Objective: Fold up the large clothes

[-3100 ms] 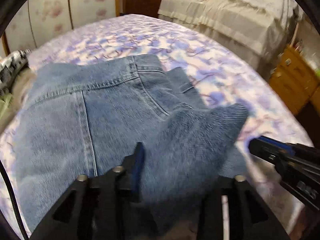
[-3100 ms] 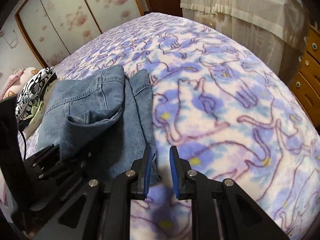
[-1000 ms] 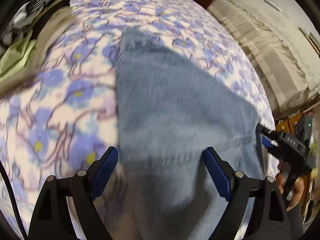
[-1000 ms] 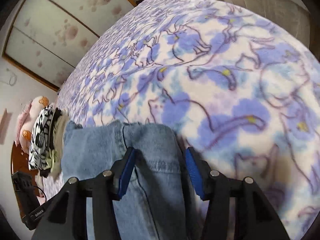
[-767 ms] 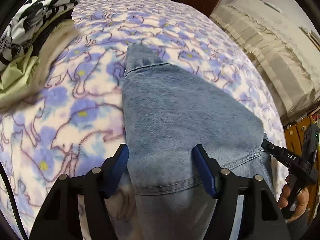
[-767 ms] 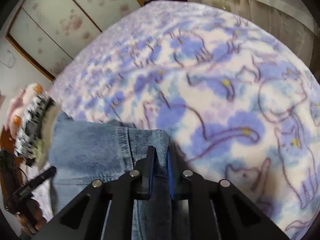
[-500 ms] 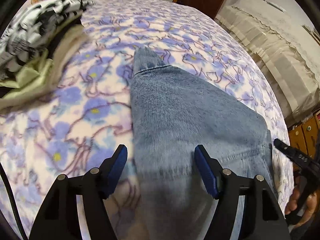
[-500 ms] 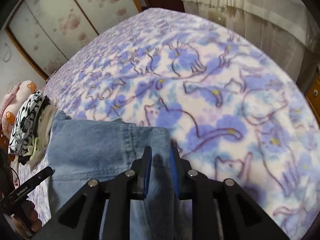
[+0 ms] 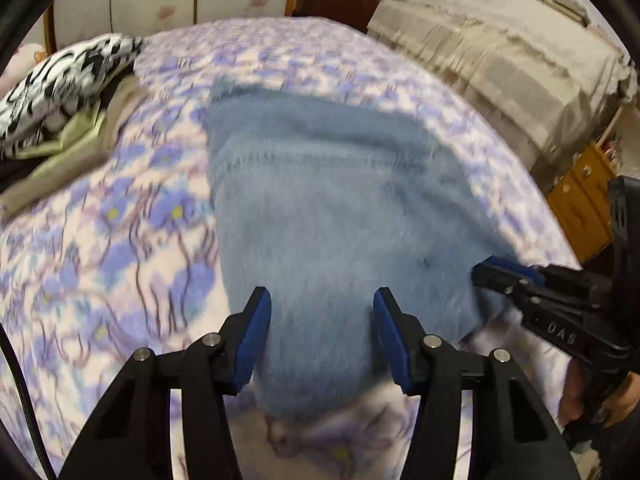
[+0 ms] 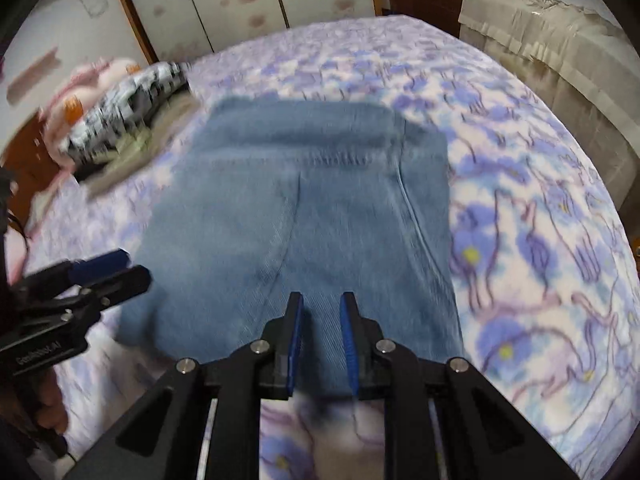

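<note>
Folded blue jeans (image 9: 328, 200) lie flat on the cat-print blanket (image 9: 120, 240). My left gripper (image 9: 322, 332) sits over the jeans' near left edge. Its jaws are closing, with denim in the gap and the pads still wide apart. My right gripper (image 10: 322, 336) is shut on the near edge of the jeans (image 10: 304, 200), denim pinched in the narrow gap. Each gripper shows in the other's view: the right gripper (image 9: 500, 276) at the denim's right corner, the left gripper (image 10: 104, 270) at its left side. Both views are motion-blurred.
A pile of clothes with a black-and-white garment (image 9: 60, 92) lies at the far left of the bed. A beige-covered bed (image 9: 500, 48) and wooden drawers (image 9: 580, 196) stand to the right. Wardrobe doors (image 10: 224, 4) close the back. A hand (image 9: 624, 396) holds the right gripper's handle.
The right gripper's jaws shut on the denim edge and the left jaws narrowed. Both grippers then swung round quickly to the jeans' near edge, which is now in view.
</note>
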Demonstrator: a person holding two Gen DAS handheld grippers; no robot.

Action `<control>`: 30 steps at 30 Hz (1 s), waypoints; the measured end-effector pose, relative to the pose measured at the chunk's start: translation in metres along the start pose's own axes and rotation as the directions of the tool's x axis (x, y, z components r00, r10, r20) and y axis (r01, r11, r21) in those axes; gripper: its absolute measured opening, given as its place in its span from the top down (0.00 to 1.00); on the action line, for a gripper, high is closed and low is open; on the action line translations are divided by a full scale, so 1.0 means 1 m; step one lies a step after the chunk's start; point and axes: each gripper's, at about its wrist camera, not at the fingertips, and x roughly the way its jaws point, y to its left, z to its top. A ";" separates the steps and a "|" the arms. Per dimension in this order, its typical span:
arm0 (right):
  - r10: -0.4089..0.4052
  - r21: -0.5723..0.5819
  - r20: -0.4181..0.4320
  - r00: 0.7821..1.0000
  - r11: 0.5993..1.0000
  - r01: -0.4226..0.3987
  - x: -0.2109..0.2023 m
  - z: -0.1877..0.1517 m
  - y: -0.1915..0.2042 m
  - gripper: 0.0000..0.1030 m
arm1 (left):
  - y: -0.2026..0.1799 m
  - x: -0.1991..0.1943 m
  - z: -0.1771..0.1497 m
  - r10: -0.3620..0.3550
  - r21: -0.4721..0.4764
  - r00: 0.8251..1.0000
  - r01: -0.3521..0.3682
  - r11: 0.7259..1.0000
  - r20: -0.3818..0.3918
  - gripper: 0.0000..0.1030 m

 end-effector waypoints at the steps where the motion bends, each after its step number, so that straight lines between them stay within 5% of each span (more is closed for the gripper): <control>1: -0.038 0.001 -0.003 0.999 0.999 0.038 0.003 -0.006 -0.006 0.83 | 0.002 0.001 -0.004 0.034 0.006 0.999 -0.034 0.999 0.004 0.50; 3: -0.048 0.023 0.012 0.999 0.999 0.048 0.000 -0.012 -0.021 1.00 | 0.013 0.003 -0.011 0.021 -0.024 1.000 -0.021 0.999 -0.010 0.50; 6: -0.050 0.098 0.030 0.998 0.994 0.047 -0.012 -0.015 -0.038 1.00 | 0.028 0.001 -0.014 -0.036 -0.106 0.999 0.033 0.994 -0.020 0.50; 8: -0.127 0.118 0.046 0.991 0.986 0.121 -0.021 -0.017 -0.044 1.00 | 0.030 -0.002 -0.014 -0.030 -0.109 0.999 0.028 0.994 -0.016 0.50; 12: -0.097 0.171 0.033 0.995 0.981 0.090 -0.028 -0.021 -0.055 1.00 | 0.027 -0.006 -0.015 -0.008 -0.096 1.000 0.007 0.995 -0.011 0.50; 27: -0.113 0.153 0.024 0.993 0.982 0.108 -0.054 -0.025 -0.031 0.97 | 0.016 -0.033 -0.027 0.014 -0.108 1.000 -0.015 0.994 -0.010 0.50; 30: -0.109 0.130 0.013 0.994 0.986 0.106 -0.059 -0.029 -0.024 0.97 | 0.014 -0.043 -0.034 0.015 -0.106 1.000 -0.017 0.994 -0.019 0.42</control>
